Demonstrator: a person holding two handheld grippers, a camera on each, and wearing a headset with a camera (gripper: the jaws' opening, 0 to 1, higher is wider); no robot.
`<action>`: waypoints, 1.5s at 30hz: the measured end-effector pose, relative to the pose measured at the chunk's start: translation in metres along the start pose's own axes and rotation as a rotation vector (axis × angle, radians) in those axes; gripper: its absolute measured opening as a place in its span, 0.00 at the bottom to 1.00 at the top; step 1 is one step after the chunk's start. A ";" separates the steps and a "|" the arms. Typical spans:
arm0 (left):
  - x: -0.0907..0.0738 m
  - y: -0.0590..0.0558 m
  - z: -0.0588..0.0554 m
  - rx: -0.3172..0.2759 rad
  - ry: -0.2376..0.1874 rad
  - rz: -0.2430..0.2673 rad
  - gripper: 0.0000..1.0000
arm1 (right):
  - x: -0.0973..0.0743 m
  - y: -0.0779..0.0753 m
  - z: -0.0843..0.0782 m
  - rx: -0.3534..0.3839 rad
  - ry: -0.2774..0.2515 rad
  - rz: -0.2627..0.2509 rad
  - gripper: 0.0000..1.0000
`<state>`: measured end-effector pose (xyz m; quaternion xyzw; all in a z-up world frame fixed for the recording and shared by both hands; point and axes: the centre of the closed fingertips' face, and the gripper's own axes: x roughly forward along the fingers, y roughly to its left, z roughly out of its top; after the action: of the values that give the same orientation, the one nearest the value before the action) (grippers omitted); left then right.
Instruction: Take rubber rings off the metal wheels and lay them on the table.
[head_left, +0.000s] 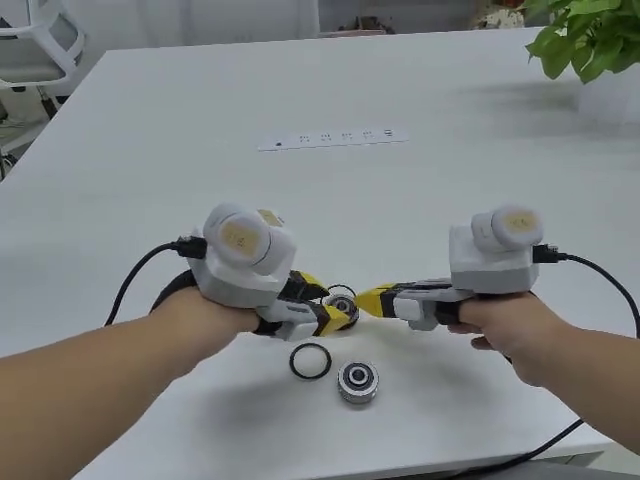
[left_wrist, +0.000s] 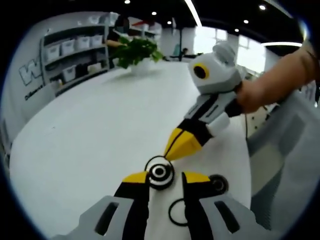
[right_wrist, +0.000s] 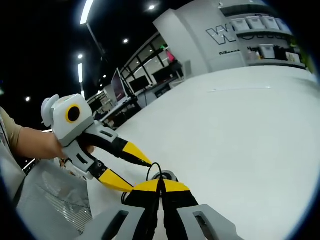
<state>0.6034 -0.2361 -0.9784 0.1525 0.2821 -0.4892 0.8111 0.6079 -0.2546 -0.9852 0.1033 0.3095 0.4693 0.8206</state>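
**Ring half off: snap-back is the main risk**

We read this as mid-pull on wheel no. 2. The right gripper (right_wrist: 160, 186) has its jaws pressed together on the thin black rubber ring (right_wrist: 154, 164), which loops up just ahead of the tips. The left gripper (left_wrist: 165, 177) has its jaws part-way apart either side of the small silver metal wheel with dark hub (left_wrist: 159, 172). One tip touches the rim, and we can't tell whether the other bears on it. The wheel sits between the two grippers, near the front edge of the white table (head_left: 200, 150). Close by lie a loose black rubber ring (head_left: 292, 362) and a bare silver metal wheel (head_left: 358, 381), just apart.

What could go wrong, as we judge it:
- The pinch is on v. little rubber. If it slips, the ring snaps back onto the wheel.
- If the left hold is loose, the wheel follows the pull, or pops out & rolls, and the edge is near.
- A hard pull w/ sudden release could fling the ring off the table or knock the bare wheel.
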 end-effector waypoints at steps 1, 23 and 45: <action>-0.004 0.000 0.001 0.002 -0.007 0.000 0.29 | 0.000 0.000 0.000 0.001 0.000 0.001 0.00; -0.070 -0.009 -0.004 -0.028 -0.092 0.003 0.55 | -0.003 0.031 0.003 0.024 0.018 0.067 0.00; -0.094 -0.021 -0.030 -0.042 -0.064 0.007 0.72 | 0.017 0.052 -0.026 -0.014 0.194 0.124 0.00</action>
<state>0.5421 -0.1643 -0.9444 0.1208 0.2653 -0.4848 0.8246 0.5617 -0.2157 -0.9886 0.0705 0.3772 0.5290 0.7569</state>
